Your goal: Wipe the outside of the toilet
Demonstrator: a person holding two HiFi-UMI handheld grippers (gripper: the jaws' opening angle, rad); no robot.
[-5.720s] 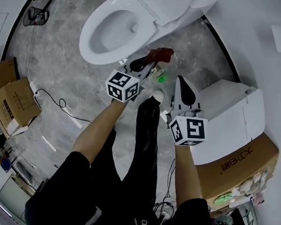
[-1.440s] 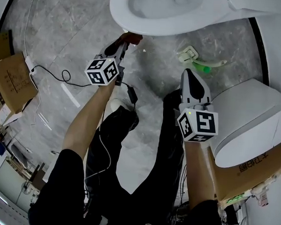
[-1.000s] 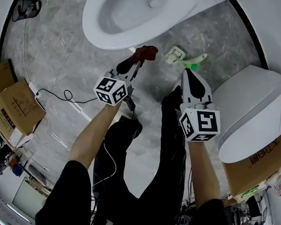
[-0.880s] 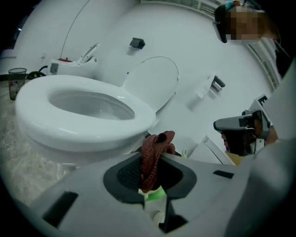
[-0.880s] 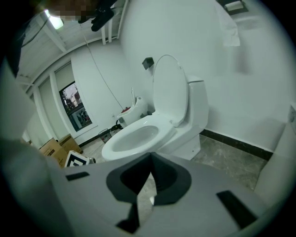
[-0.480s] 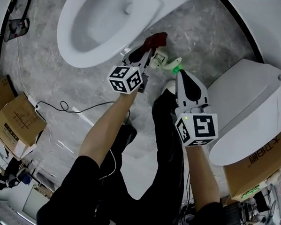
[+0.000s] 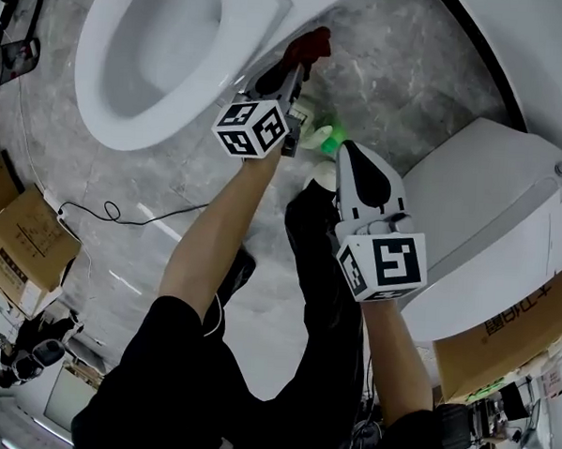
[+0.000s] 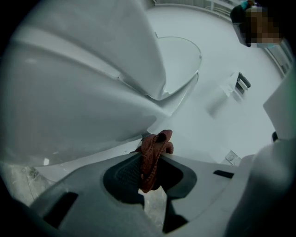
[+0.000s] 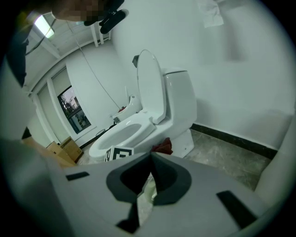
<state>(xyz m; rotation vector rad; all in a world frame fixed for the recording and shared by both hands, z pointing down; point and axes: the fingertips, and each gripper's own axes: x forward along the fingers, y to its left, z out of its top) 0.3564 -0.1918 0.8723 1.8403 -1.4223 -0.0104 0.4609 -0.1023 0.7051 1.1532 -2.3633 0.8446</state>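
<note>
The white toilet (image 7: pixel 149 52) fills the top left of the head view, its lid up (image 9: pixel 149 88). My left gripper (image 7: pixel 297 62) is shut on a dark red cloth (image 7: pixel 309 44), which is pressed against the toilet's outer side below the bowl. In the left gripper view the cloth (image 8: pixel 155 150) bunches between the jaws of the left gripper (image 8: pixel 152 159), touching the curved white outer wall (image 8: pixel 69 115). My right gripper (image 7: pixel 346 155) hangs shut over the floor to the right, holding nothing. The right gripper (image 9: pixel 150 172) faces the toilet (image 9: pixel 175 106) and the cloth (image 9: pixel 163 147).
A pale spray bottle with a green part (image 7: pixel 318 136) lies on the grey stone floor between the grippers. A second white toilet body (image 7: pixel 488 211) stands on a cardboard box (image 7: pixel 501 334) at the right. More boxes (image 7: pixel 22 238) and a black cable (image 7: pixel 122 215) are at the left.
My left gripper has carried the cloth from under the bowl's front rim along the toilet's side toward its base. The right gripper stayed shut beside it.
</note>
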